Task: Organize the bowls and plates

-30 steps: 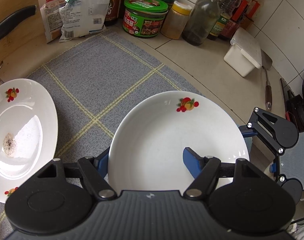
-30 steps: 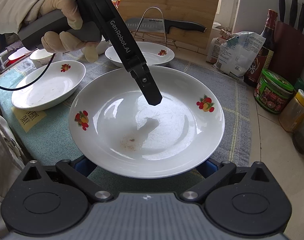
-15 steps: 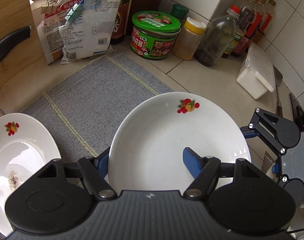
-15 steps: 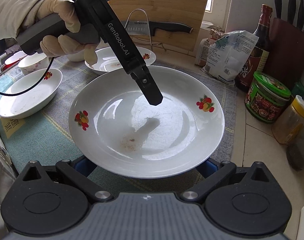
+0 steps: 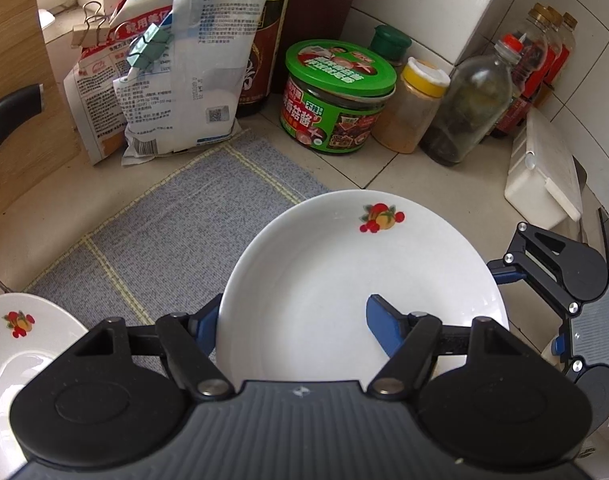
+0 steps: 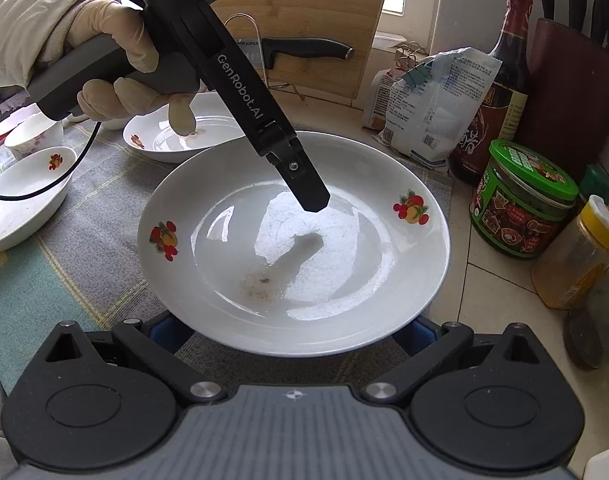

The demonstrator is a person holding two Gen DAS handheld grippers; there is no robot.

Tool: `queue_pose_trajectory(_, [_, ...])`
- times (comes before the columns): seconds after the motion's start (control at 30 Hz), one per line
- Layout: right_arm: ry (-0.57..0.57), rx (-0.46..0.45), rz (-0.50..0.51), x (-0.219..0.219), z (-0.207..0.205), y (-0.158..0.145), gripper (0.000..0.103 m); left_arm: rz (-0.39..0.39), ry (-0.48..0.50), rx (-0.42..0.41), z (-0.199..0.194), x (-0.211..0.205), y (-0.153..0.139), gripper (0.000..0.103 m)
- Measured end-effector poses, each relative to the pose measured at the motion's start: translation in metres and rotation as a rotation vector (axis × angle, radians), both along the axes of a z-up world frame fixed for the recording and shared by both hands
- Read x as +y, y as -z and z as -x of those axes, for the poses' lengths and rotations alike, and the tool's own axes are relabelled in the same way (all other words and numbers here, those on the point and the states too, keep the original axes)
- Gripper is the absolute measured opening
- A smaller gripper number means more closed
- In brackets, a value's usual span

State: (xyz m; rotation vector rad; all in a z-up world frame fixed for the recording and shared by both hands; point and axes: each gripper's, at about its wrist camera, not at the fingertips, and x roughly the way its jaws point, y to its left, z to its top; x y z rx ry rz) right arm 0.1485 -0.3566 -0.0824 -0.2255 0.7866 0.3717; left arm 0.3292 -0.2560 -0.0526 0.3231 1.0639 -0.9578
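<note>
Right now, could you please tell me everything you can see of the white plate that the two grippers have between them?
The plate is white, glossy, ceramic-looking and shallow, with fruit pictures on its rim and a small brownish crumb stain near the centre. It is held roughly level above the grey mat. The left gripper pinches one edge, one blue finger lying inside the dish; the right gripper has its fingers under the near rim.
</note>
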Motion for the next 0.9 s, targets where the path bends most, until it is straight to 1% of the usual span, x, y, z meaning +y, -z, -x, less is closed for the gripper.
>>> queue_pose_trajectory(0.47, [0.036, 0.028, -0.023, -0.012, -0.017, 0.016, 0.103, -0.013, 0.003, -0.009, -0.012, -0.013, 0.022, 0.073])
queue_pose_trajectory(0.7, [0.054, 0.029, -0.020, -0.012, -0.018, 0.019, 0.103, -0.018, 0.003, -0.011, -0.013, -0.016, 0.028, 0.073])
queue_pose_trajectory(0.9, [0.053, 0.026, -0.005, -0.011, -0.017, 0.019, 0.103, -0.023, 0.008, -0.031, -0.011, -0.017, 0.030, 0.073])
